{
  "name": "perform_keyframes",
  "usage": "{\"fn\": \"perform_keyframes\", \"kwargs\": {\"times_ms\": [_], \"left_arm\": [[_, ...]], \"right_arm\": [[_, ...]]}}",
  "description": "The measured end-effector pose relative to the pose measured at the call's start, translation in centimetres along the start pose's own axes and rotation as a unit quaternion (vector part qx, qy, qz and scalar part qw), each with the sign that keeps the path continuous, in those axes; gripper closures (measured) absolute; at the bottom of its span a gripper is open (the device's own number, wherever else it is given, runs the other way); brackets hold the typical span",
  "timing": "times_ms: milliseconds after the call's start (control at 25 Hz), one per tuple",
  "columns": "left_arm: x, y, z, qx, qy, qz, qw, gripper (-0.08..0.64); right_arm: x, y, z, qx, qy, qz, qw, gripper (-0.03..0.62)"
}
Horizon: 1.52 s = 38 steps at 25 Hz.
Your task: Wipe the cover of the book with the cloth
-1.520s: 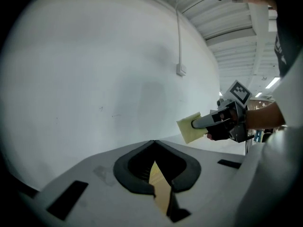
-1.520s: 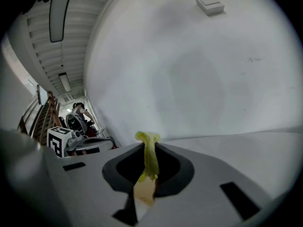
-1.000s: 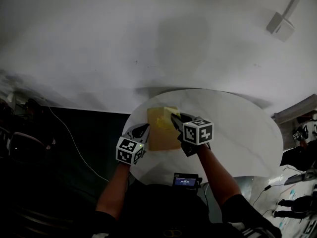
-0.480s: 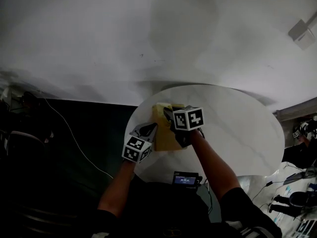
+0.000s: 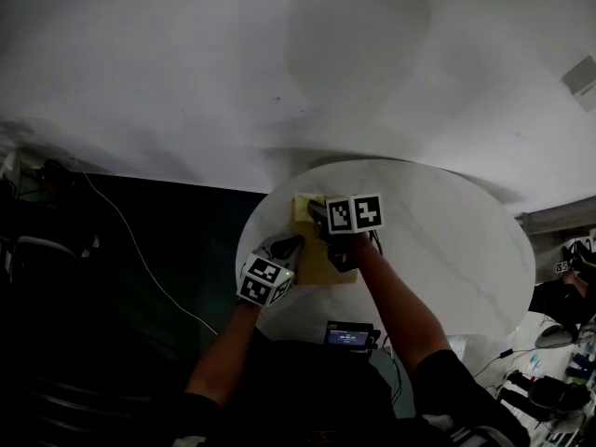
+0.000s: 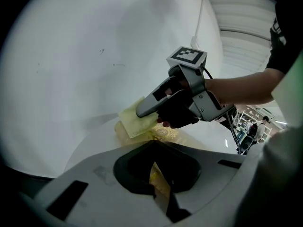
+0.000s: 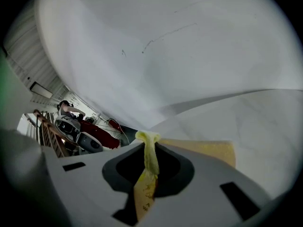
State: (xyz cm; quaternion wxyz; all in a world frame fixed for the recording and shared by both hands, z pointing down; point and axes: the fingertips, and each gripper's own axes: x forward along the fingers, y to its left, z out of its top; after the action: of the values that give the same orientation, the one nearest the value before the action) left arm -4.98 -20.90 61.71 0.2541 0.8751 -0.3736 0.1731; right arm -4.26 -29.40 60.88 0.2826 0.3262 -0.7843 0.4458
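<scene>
Shifted left, my right gripper [image 5: 315, 214] pins its clenched cloth [image 5: 304, 202] on the book's [image 5: 326, 266] far-left corner; my left gripper [image 5: 291, 247] clamps the book's left edge.

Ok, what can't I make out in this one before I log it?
- Title on the book: too small in the head view and partly under the right gripper; blurred in the left gripper view.
- Most of the cover: cut off by the gripper's own body in the right gripper view.
- The cloth: mostly hidden under the right gripper in the head view.
- Screen of the small device at the table's near edge: too small to read.
</scene>
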Motion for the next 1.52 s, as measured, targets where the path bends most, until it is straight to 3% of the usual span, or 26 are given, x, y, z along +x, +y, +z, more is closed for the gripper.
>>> {"fn": "perform_keyframes", "kwargs": {"times_ms": [320,880,1520], "left_arm": [[0.6,0.0,-1.1,-0.005,0.019,0.001,0.9998,0.555],[0.3,0.5,-1.4,-0.008,0.018,0.003,0.9998,0.555],[0.7,0.3,-1.1,-0.013,0.019,0.002,0.9997,0.555]], "right_arm": [[0.7,-1.1,-0.6,0.002,0.013,-0.009,1.0,0.505],[0.2,-2.3,-0.7,-0.002,0.012,-0.02,1.0,0.505],[-4.1,-7.5,-1.1,0.03,-0.009,-0.055,0.998,0.505]]}}
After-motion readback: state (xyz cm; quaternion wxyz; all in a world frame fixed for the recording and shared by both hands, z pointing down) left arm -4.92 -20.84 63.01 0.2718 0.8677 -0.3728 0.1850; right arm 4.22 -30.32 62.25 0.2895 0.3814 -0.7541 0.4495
